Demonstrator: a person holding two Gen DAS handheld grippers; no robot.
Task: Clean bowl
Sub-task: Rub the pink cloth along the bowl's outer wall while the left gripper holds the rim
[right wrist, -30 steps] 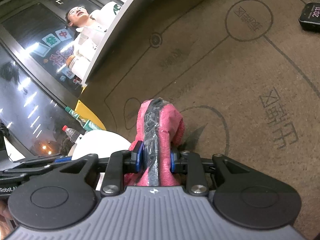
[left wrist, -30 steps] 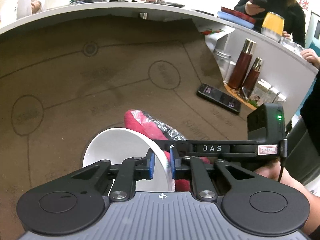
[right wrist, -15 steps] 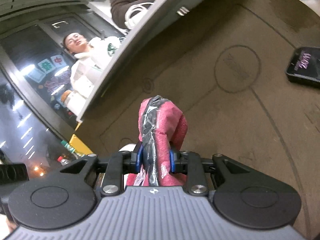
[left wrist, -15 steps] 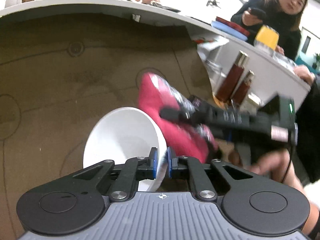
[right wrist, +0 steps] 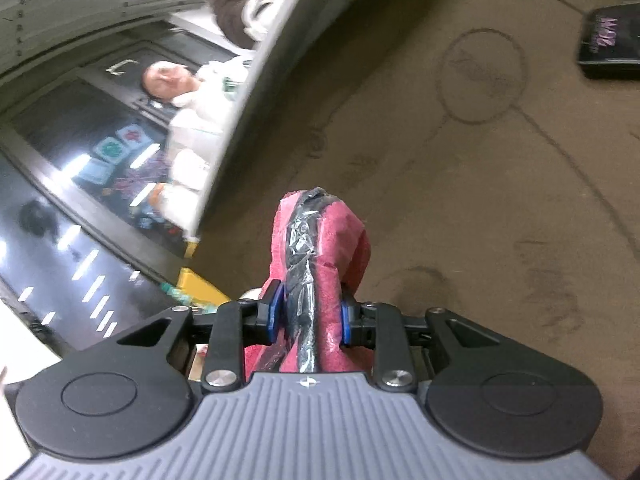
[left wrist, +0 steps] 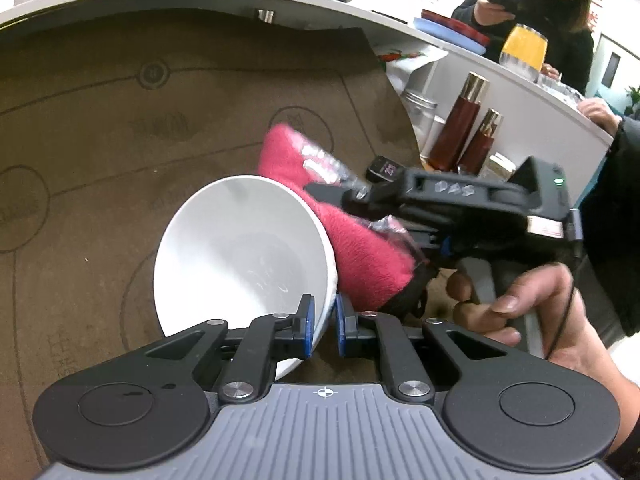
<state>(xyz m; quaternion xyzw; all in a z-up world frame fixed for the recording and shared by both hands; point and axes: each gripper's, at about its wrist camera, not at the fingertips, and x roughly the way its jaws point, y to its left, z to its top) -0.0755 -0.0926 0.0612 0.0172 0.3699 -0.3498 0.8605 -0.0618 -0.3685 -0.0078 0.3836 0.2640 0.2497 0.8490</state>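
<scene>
**Bowl, white, held for wiping**

Bowl (left wrist: 244, 256): rigid, smooth, likely slippery and breakable; best gripped at the rim. Held tilted above the brown surface (left wrist: 100, 128), its mouth turned up and away from the left claw (left wrist: 322, 326), which is clamped on the near rim. Right claw (right wrist: 308, 318) is closed on a soft pink cloth (right wrist: 320, 240), seen just outside the bowl's right wall.

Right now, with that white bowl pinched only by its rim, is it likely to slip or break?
The white bowl looks glossy and rigid, so it may slip. The left gripper clamps just one edge, tilted, so it could pivot. It seems ceramic, probably breakable if dropped.
</scene>
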